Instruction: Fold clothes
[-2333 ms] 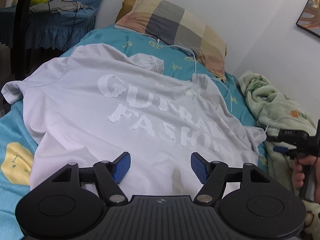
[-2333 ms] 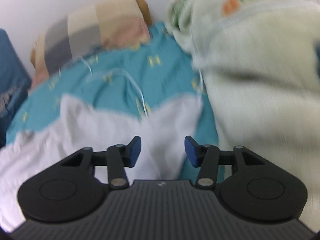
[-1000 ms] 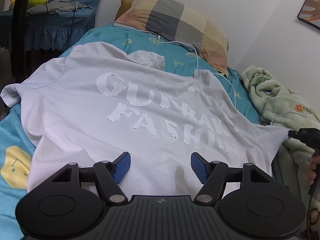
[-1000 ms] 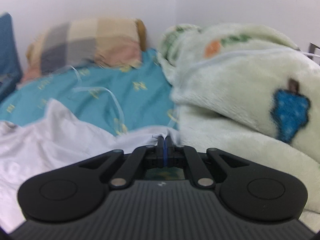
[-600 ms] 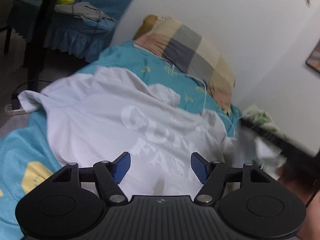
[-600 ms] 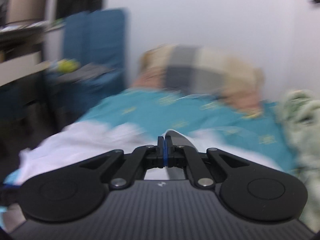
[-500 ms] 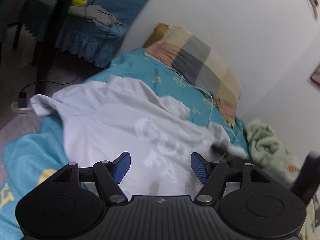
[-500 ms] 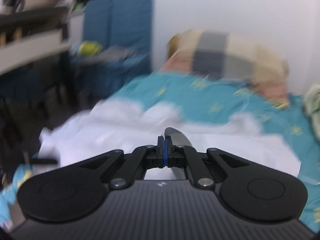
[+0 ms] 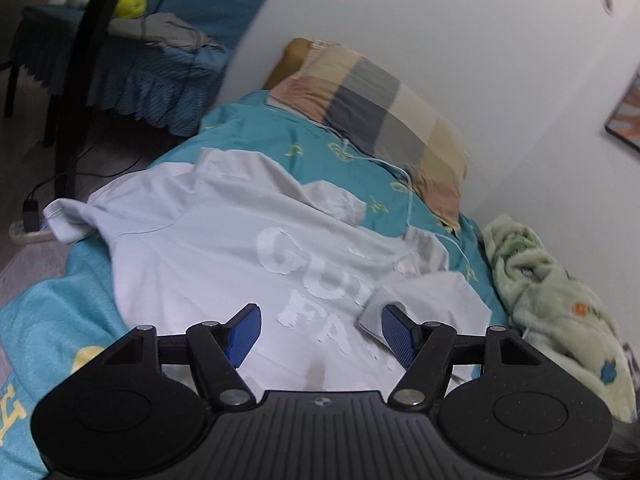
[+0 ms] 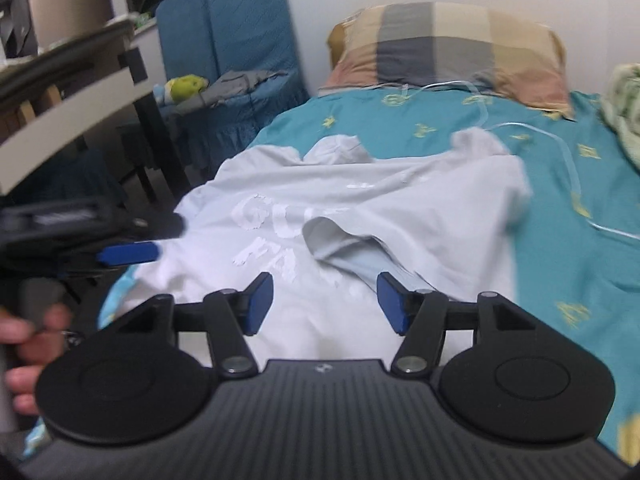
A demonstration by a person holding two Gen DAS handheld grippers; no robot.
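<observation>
The white T-shirt (image 9: pixel 208 248) lies spread on the teal bed (image 9: pixel 52 320), directly ahead of and beneath both tongs. The left tongs (image 9: pixel 320 336) stand apart, holding nothing. The right tongs (image 10: pixel 325 304) are opening, nothing between them; just beyond them a sleeve (image 10: pixel 344 240) lies folded over the shirt's lettering. A plaid pillow (image 10: pixel 448 48) sits far ahead.

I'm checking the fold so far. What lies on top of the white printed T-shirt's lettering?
A folded-over sleeve of the white printed T-shirt lies across the lettering's right part. The letters beneath it are hidden; only the left letters show.
</observation>
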